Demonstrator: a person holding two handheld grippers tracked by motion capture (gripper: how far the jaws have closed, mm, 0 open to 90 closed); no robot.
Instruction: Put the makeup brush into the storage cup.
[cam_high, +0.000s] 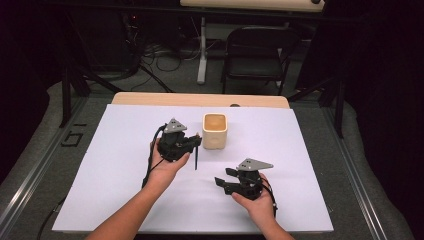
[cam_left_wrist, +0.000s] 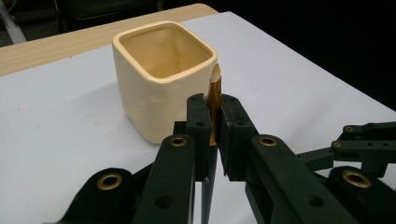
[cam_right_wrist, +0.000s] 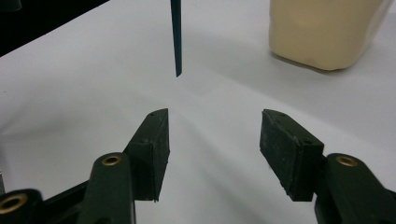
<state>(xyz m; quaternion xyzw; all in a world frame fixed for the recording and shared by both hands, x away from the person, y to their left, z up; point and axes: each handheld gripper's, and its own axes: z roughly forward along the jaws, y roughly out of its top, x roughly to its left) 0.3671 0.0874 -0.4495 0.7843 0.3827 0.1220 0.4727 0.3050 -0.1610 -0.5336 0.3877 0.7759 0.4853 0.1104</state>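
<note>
The right gripper (cam_high: 223, 178), jaws spread and empty, and the left gripper (cam_high: 196, 141), clamped on a dark stick (cam_high: 196, 157), are held over white sheet (cam_high: 300, 150) on a wooden table (cam_high: 200, 99) beside a cream cup (cam_high: 215, 131), a black chair (cam_high: 256, 55) behind.

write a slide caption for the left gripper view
Left claw shut on a slim dark pencil, held upright beside a square cream ceramic cup on the white sheet.

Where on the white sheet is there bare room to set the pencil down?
Bare sheet lies left of the left claw and right of the cup, out to the sheet's edges. It is crowded between the cup, the held pencil and the open right claw.
</note>
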